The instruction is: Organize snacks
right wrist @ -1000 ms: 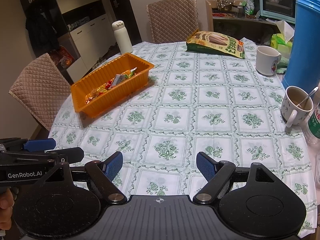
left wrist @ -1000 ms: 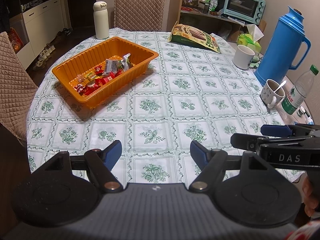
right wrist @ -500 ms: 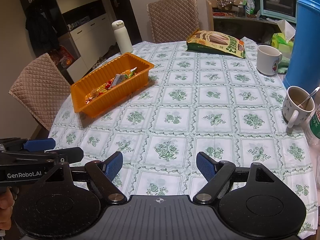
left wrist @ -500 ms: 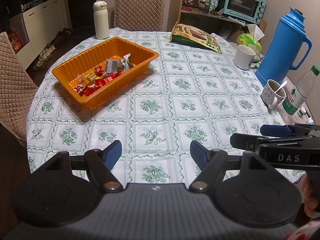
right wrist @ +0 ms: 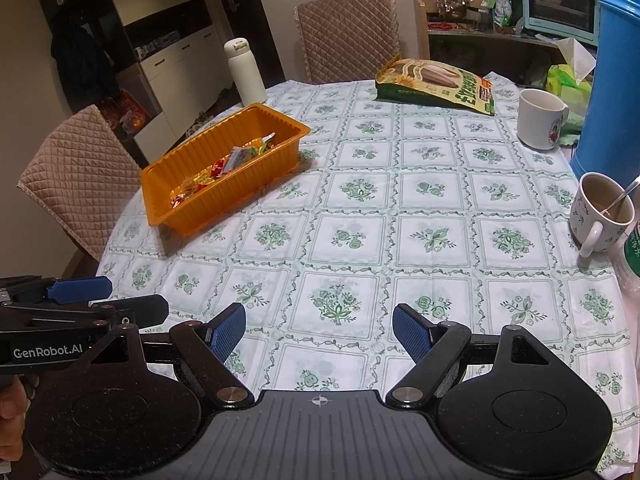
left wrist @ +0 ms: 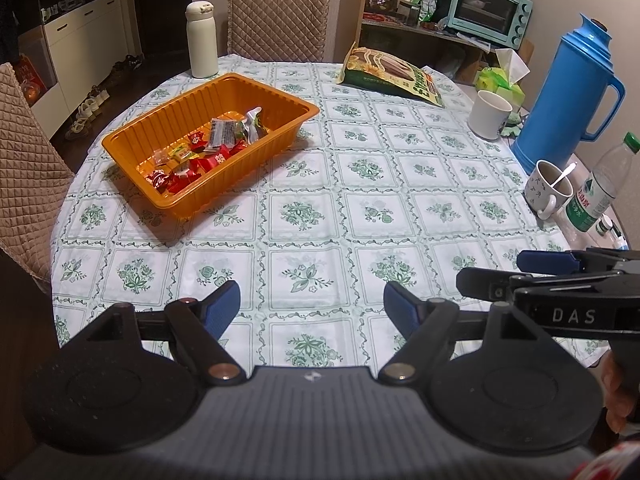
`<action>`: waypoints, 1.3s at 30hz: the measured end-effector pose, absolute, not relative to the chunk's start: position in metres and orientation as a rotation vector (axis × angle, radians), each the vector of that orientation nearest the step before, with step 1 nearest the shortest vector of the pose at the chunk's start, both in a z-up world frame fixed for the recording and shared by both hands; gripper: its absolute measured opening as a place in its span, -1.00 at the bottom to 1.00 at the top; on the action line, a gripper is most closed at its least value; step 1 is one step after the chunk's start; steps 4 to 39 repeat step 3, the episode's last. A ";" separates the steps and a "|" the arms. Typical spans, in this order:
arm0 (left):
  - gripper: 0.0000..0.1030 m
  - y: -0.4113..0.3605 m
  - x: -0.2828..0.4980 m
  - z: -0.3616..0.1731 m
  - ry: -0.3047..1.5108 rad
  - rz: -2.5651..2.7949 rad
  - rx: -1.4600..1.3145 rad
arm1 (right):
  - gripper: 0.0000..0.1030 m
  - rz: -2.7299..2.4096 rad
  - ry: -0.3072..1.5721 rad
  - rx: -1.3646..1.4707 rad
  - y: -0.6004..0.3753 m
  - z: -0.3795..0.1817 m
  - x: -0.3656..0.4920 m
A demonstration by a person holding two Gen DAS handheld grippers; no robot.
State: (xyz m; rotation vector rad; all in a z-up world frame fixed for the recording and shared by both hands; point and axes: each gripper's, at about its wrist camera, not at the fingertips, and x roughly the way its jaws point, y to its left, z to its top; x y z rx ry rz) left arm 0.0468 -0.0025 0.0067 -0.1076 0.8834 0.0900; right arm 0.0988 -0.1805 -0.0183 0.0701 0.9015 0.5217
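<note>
Where the orange tray (right wrist: 224, 184) wall rises, snacks (right wrist: 224, 168) half hidden, jaws apart.

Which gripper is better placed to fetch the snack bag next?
Probably the right gripper: the snack bag lies far right, while the orange tray sits toward the left gripper. Both are open and empty.
</note>
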 end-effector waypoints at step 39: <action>0.51 -0.002 0.049 0.006 0.885 0.091 -0.106 | 0.56 0.523 0.906 0.072 -0.181 -0.019 0.101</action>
